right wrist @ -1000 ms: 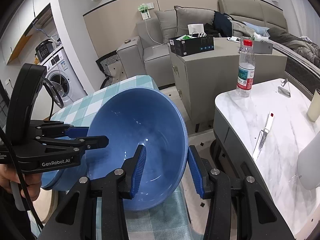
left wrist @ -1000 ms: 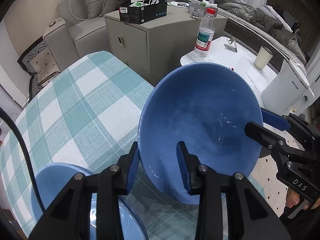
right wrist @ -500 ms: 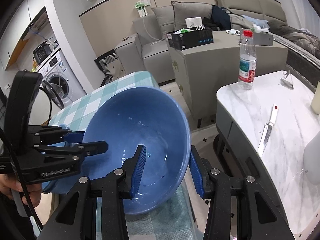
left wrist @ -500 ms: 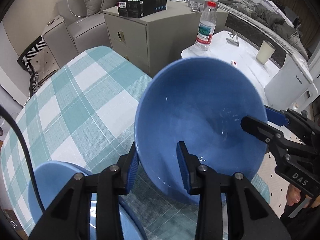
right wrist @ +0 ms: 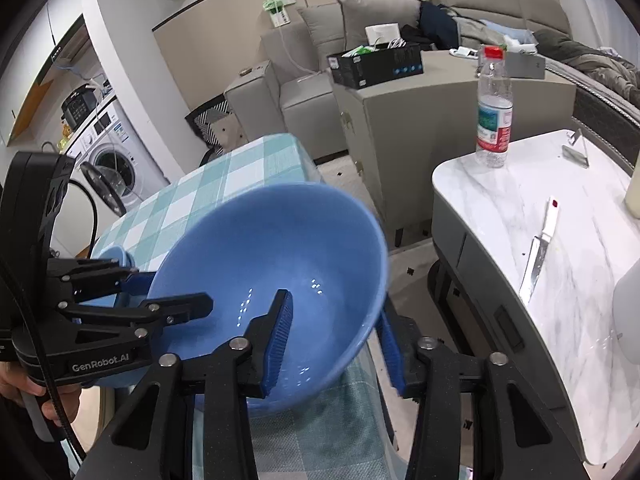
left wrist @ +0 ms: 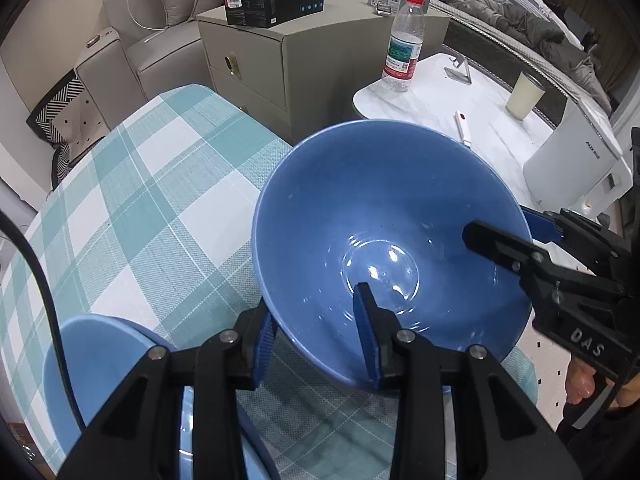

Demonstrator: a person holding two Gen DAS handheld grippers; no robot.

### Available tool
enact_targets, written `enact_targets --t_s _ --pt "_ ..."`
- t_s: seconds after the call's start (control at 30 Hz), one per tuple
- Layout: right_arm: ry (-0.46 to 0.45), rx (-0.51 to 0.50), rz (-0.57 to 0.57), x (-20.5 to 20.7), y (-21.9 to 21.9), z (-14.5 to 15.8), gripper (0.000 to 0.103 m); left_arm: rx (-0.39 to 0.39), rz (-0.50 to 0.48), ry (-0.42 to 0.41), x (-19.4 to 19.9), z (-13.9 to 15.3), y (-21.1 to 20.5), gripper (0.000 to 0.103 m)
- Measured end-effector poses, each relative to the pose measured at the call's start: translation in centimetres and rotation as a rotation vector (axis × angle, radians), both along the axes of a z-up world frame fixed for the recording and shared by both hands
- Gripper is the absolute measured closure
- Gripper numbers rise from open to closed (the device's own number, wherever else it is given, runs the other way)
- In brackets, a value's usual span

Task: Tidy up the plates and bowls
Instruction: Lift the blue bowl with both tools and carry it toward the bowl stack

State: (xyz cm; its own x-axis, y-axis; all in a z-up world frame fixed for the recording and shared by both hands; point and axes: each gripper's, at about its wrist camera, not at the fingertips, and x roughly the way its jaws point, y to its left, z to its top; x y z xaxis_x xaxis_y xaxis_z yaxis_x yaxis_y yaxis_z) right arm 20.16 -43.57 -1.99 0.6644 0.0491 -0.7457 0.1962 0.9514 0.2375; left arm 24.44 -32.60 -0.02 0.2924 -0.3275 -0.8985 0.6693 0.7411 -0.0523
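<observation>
A large blue bowl (left wrist: 384, 240) is held tilted above the checked tablecloth (left wrist: 152, 216) near the table's right edge. My left gripper (left wrist: 316, 344) is shut on its near rim, one finger inside, one outside. My right gripper (right wrist: 334, 340) is shut on the opposite rim; it also shows in the left wrist view (left wrist: 532, 236) at the right. The bowl fills the middle of the right wrist view (right wrist: 272, 264). A second blue dish (left wrist: 100, 360) lies on the table at lower left, partly hidden by my left gripper.
A white marble side table (right wrist: 560, 248) stands at the right with a water bottle (right wrist: 494, 116), a knife (right wrist: 538, 256) and a cup (left wrist: 524, 94). A grey cabinet (left wrist: 288, 60) with a black box stands behind. A washing machine (right wrist: 108, 152) is far left.
The bowl has tipped from steeply tilted toward level and come lower over the table. Both grippers keep their hold on its rim.
</observation>
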Motion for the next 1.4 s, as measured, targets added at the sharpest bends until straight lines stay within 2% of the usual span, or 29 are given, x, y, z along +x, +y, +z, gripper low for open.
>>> enact_targets --t_s 0.57,1.4 --pt "-0.033 -0.023 0.013 -0.5 0.4 0.9 0.064 -0.039 0.013 -0.052 -0.6 1.5 0.7 0.067" --pt "-0.224 -0.072 0.064 -3.4 5.6 7.2 0.064 -0.155 0.084 -0.186 -2.7 7.1 6.2 0.067"
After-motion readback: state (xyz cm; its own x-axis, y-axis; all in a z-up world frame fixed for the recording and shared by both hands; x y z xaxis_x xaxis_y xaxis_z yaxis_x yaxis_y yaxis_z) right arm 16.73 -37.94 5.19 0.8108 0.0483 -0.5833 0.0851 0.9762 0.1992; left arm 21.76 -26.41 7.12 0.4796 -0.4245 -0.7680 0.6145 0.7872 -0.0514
